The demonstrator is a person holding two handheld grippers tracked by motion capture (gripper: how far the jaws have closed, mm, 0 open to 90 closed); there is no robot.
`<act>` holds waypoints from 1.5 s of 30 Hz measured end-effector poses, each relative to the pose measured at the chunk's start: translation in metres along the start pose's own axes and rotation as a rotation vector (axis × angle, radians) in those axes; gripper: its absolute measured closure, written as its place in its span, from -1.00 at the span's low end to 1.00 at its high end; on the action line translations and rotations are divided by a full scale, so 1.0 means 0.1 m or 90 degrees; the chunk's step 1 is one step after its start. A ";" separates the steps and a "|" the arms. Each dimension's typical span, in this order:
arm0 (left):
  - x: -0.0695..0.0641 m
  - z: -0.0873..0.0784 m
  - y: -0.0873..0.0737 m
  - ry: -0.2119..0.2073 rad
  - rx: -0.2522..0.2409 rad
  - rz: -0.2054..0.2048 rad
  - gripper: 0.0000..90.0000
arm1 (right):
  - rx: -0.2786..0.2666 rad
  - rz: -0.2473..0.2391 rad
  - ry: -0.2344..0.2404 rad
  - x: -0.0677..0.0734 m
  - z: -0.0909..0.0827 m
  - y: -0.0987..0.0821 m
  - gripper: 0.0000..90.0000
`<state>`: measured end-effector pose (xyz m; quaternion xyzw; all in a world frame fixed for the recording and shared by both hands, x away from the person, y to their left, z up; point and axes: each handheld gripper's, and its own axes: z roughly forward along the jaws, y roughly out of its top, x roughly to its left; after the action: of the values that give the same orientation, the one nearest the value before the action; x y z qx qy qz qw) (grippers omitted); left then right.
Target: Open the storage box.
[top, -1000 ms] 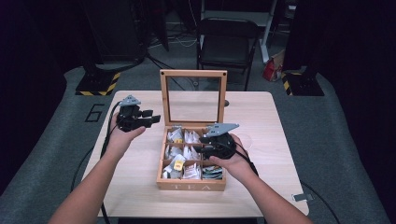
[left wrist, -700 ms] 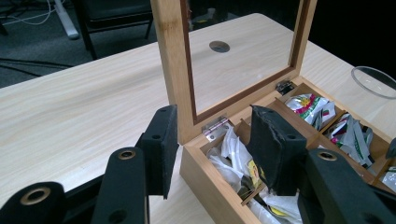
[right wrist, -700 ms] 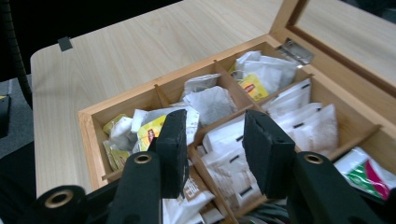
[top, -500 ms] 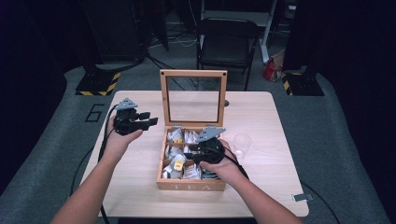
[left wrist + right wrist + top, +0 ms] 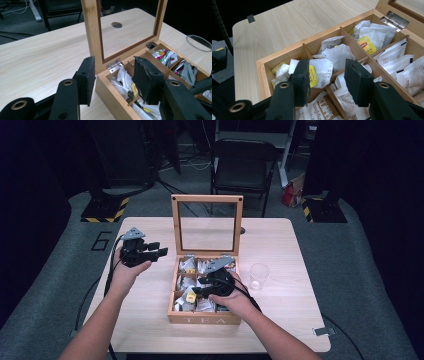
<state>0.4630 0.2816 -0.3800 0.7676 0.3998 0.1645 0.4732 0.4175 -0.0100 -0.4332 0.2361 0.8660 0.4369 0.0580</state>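
A wooden tea box (image 5: 204,318) sits mid-table with its glass-paned lid (image 5: 206,199) standing upright. Its compartments hold several tea bags and sachets (image 5: 384,35). My right gripper (image 5: 198,290) hovers open over the box's front-left compartments; in the right gripper view its jaws frame a white tea bag with a yellow tag (image 5: 320,71) without touching it. My left gripper (image 5: 161,252) is held open in the air left of the box, empty. In the left gripper view its open gripper (image 5: 113,68) looks at the box's hinged back corner (image 5: 113,65) and the lid (image 5: 91,30).
A clear empty glass (image 5: 259,275) stands on the table right of the box, its rim (image 5: 198,43) seen in the left gripper view. A folding chair (image 5: 243,167) stands behind the table. Bare tabletop (image 5: 280,240) lies around the box.
My right gripper has moved left from the box's right side to over its front-left compartments, uncovering the glass. The left gripper has barely shifted.
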 end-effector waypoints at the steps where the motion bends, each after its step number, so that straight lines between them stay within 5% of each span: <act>1: 0.00 0.00 -0.01 0.002 -0.002 0.000 0.16 | 0.003 0.000 0.001 0.00 0.00 0.00 0.21; 11: 0.00 -0.01 -0.02 0.013 -0.008 0.001 0.16 | -0.008 0.020 0.000 0.00 0.06 0.03 0.24; 45: 0.05 -0.06 -0.04 0.015 -0.010 -0.010 0.16 | 0.049 0.006 0.018 0.00 0.23 0.03 0.29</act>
<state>0.4604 0.2898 -0.3808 0.7588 0.4099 0.1727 0.4758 0.4258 0.0082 -0.4447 0.2361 0.8817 0.4070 0.0349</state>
